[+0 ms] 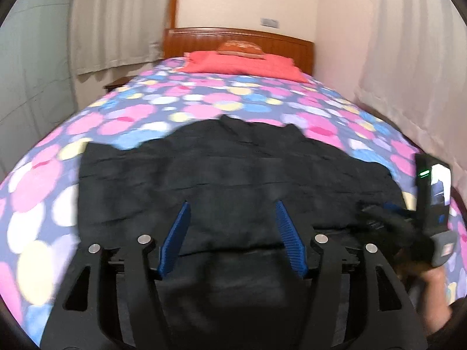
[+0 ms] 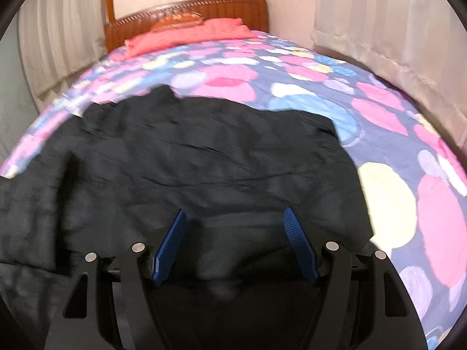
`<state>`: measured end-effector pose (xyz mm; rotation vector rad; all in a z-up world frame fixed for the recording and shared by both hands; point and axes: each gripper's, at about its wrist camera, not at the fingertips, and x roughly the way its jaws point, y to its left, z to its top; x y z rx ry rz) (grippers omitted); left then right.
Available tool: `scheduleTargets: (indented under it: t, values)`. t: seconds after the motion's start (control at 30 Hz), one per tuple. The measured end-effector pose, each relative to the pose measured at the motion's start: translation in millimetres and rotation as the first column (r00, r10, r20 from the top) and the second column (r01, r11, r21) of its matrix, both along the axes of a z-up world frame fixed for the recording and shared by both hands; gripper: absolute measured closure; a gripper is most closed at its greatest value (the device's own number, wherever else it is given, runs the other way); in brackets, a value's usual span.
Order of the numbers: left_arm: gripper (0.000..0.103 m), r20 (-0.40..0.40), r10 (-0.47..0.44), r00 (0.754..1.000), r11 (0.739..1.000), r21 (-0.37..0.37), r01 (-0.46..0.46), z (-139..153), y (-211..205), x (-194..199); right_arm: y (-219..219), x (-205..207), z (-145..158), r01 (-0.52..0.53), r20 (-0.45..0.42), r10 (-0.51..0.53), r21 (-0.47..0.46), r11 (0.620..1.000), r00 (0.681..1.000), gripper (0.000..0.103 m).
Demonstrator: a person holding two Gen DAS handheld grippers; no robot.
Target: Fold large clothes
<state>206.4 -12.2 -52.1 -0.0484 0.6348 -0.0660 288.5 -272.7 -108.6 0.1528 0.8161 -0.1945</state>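
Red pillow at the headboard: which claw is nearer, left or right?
Too close to call. The left claw and right claw both hang open over the black garment at the near end of the bed, the red pillow far beyond each.

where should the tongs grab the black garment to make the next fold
Probably its left side edge, which lies flat and exposed on the spotted bedspread. Bring the open left tongs in low from the left, one blue pad under the edge and one over, then carry it across. The far hem is rumpled, a poorer hold.
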Motion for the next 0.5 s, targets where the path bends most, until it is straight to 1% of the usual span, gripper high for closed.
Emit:
scheduleTargets:
  t: [0.07,0.17,0.23,0.33,0.37,0.4,0.43,0.47,0.5]
  values:
    - [0.042,-0.004,0.059,0.998,0.998,0.024,-0.059,-1.4,28.1,-5.4,17.3,0.1,10.0,-0.044,0.02,0.043,0.045,0.998,0.999,0.035]
    - [0.042,-0.02,0.141,0.99,0.99,0.028,-0.14,-6.9,67.7,-9.5,56.1,10.8,16.9,-0.15,0.022,0.149,0.112,0.982,0.989,0.035]
    - [0.042,-0.035,0.188,0.982,0.982,0.018,-0.187,-10.3,90.5,-11.7,80.2,22.1,13.6,-0.208,0.009,0.209,0.149,0.967,0.978,0.035]
    - [0.042,-0.056,0.238,0.97,0.971,0.002,-0.239,-15.6,117.9,-15.3,107.0,39.0,0.1,-0.244,-0.03,0.254,0.187,0.952,0.967,0.035]
    - [0.042,-0.059,0.245,0.968,0.97,0.001,-0.245,-16.5,122.9,-16.3,113.3,41.1,-3.2,-0.251,-0.039,0.263,0.189,0.949,0.964,0.037]
    - [0.042,-0.06,0.249,0.967,0.968,0.001,-0.249,-17.5,126.9,-17.2,120.4,43.0,-5.4,-0.264,-0.043,0.276,0.182,0.947,0.96,0.057]
    - [0.042,-0.06,0.25,0.966,0.968,0.002,-0.25,-18.2,129.5,-18.2,126.1,43.5,-4.6,-0.288,-0.038,0.3,0.183,0.94,0.953,0.074]
    - [0.042,-0.059,0.251,0.966,0.968,0.004,-0.251,-18.5,132.3,-18.3,128.0,40.7,-1.6,-0.295,-0.03,0.304,0.169,0.94,0.952,0.077]
    - [0.042,-0.058,0.251,0.966,0.968,0.004,-0.251,-18.5,134.1,-17.9,128.3,39.1,3.4,-0.304,-0.011,0.31,0.157,0.94,0.951,0.085]
